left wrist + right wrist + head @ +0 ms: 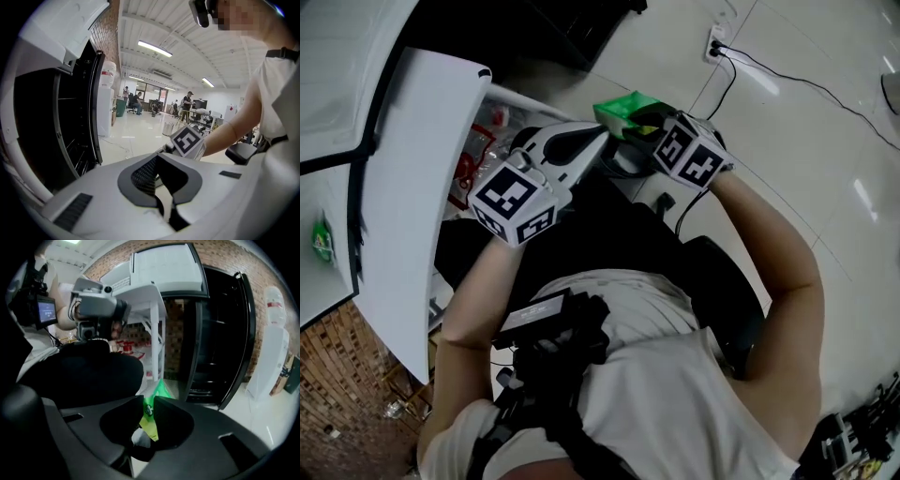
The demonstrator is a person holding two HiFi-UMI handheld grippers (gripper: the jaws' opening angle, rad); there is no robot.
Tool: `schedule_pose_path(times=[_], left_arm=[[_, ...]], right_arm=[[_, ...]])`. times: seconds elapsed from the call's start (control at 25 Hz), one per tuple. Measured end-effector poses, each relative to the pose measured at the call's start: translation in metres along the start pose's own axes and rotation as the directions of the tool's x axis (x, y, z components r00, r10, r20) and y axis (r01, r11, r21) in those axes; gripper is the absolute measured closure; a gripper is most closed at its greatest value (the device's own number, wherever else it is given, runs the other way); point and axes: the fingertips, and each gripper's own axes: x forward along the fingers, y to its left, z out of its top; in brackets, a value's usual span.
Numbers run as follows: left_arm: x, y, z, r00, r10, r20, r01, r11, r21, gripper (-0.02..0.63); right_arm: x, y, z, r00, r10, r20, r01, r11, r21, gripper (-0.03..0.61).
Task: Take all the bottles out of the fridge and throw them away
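Note:
My right gripper (642, 122) (150, 401), the black one, is shut on a flat-sided green bottle (626, 106) (151, 420) with a small label. It holds the bottle above a large black mass (609, 220). My white left gripper (602, 139) (158, 155) hovers just left of it, jaws together with nothing between them. To the left stands the fridge (215, 333) with its white door (412, 187) swung open. Red-labelled bottles (478, 155) sit in the door shelf. The dark fridge interior (42, 131) fills the left of the left gripper view.
A black rounded mass (79, 371), bag or bin I cannot tell, lies under both grippers. A cable (787, 80) runs from a wall socket (717, 42) across the pale floor. A water dispenser (274, 343) stands right of the fridge. People (187, 101) are far off.

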Motion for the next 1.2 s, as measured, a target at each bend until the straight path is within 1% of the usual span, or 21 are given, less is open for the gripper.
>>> schedule_pose_path(times=[0.16,0.28,0.32,0.48,0.64,0.72,0.8,0.92,0.96,1.12,1.2], left_arm=[[0.025,-0.004,-0.008,1.000,-0.018,-0.025,0.017,1.000,-0.023,0.600],[0.039,-0.004,-0.010,0.999,-0.020,-0.035,0.019,0.999,-0.039,0.600],[0.041,-0.003,-0.012,0.999,-0.020,-0.043,0.018,0.999,-0.044,0.600],[0.046,0.004,-0.019,0.997,-0.014,-0.073,0.010,0.998,-0.055,0.600],[0.051,0.012,-0.024,0.997,-0.014,-0.074,0.009,0.998,-0.066,0.600],[0.052,0.017,-0.028,0.997,-0.011,-0.081,0.005,0.997,-0.074,0.600],[0.053,0.021,-0.031,0.996,-0.009,-0.088,0.002,0.996,-0.086,0.600],[0.053,0.024,-0.034,0.996,-0.009,-0.094,0.001,0.996,-0.092,0.600],[0.053,0.025,-0.036,0.995,-0.007,-0.098,-0.002,0.996,-0.093,0.600],[0.053,0.029,-0.038,0.995,0.000,-0.104,-0.011,0.994,-0.108,0.600],[0.055,0.030,-0.037,0.995,-0.002,-0.103,-0.010,0.994,-0.113,0.600]], right_arm=[[0.039,-0.002,-0.067,0.995,0.072,-0.070,-0.063,0.989,0.132,0.511],[0.064,-0.005,-0.112,0.985,0.121,-0.124,-0.086,0.963,0.256,0.511],[0.074,-0.006,-0.123,0.981,0.128,-0.144,-0.084,0.958,0.275,0.511],[0.112,-0.015,-0.166,0.962,0.111,-0.249,-0.048,0.968,0.246,0.511],[0.140,-0.017,-0.192,0.939,0.142,-0.314,-0.058,0.963,0.263,0.511],[0.153,-0.016,-0.202,0.926,0.161,-0.342,-0.077,0.966,0.247,0.511],[0.165,-0.012,-0.216,0.902,0.186,-0.391,-0.110,0.972,0.210,0.511],[0.177,-0.006,-0.242,0.849,0.215,-0.483,-0.167,0.976,0.141,0.511],[0.180,-0.005,-0.248,0.835,0.221,-0.503,-0.180,0.975,0.130,0.511],[0.188,0.001,-0.259,0.804,0.254,-0.538,-0.220,0.967,0.129,0.504],[0.191,0.006,-0.265,0.786,0.263,-0.560,-0.248,0.963,0.103,0.502]])
